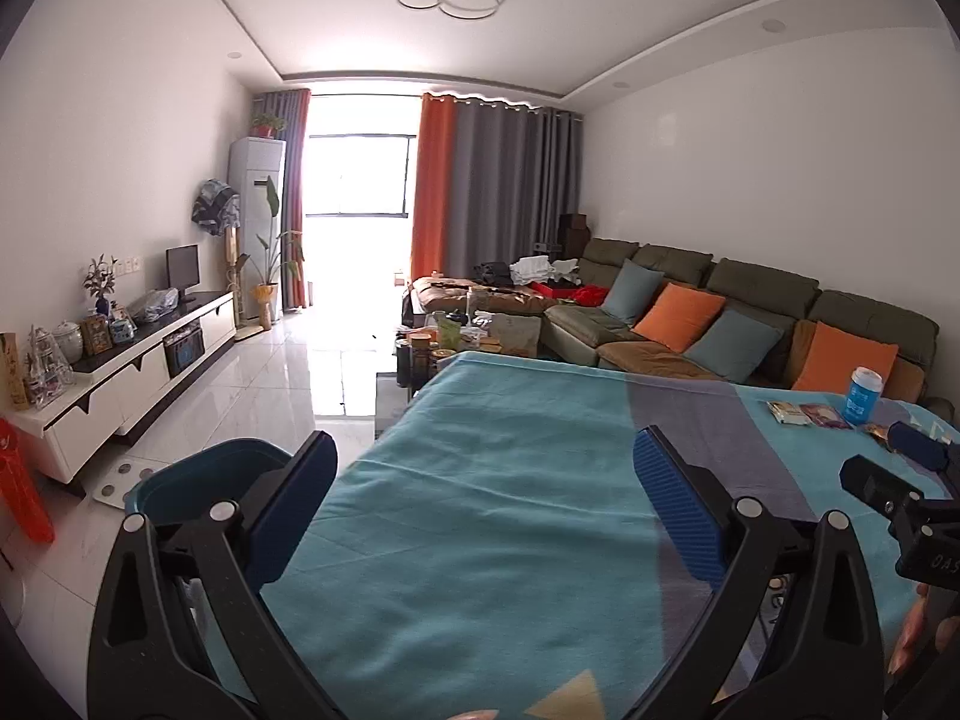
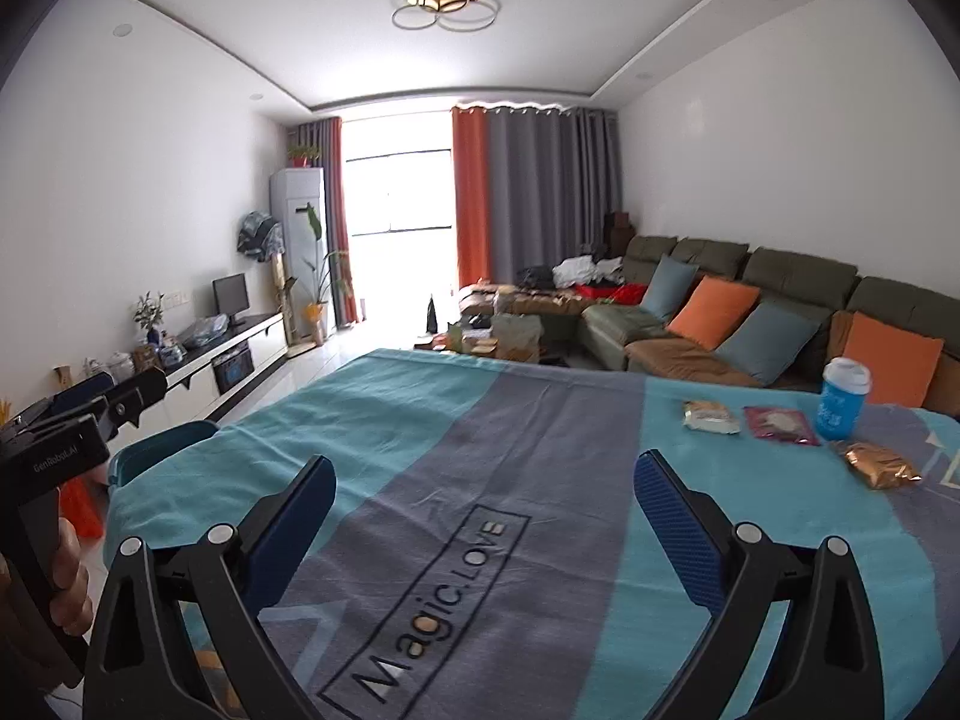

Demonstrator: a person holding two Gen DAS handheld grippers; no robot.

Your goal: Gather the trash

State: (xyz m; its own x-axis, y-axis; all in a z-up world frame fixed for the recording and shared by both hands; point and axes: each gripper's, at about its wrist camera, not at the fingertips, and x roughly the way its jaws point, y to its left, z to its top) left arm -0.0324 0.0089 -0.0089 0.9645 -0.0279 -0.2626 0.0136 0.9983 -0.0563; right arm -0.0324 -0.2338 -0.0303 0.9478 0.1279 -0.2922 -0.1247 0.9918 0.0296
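A table covered with a teal and grey blanket (image 2: 510, 450) holds trash at its far right: a white snack wrapper (image 2: 711, 417), a maroon wrapper (image 2: 780, 425), a gold crumpled wrapper (image 2: 879, 465) and a blue cup with a white lid (image 2: 843, 399). The same items show in the left wrist view, the cup (image 1: 862, 396) among them. A dark teal bin (image 1: 198, 480) stands on the floor off the table's left edge. My left gripper (image 1: 486, 459) is open and empty above the blanket near the bin. My right gripper (image 2: 486, 483) is open and empty above the middle of the table.
A green sofa (image 2: 780, 300) with orange and blue cushions runs along the right wall. A cluttered coffee table (image 1: 456, 342) stands beyond the table. A white TV cabinet (image 1: 138, 372) lines the left wall. A red object (image 1: 21, 492) sits on the floor at left.
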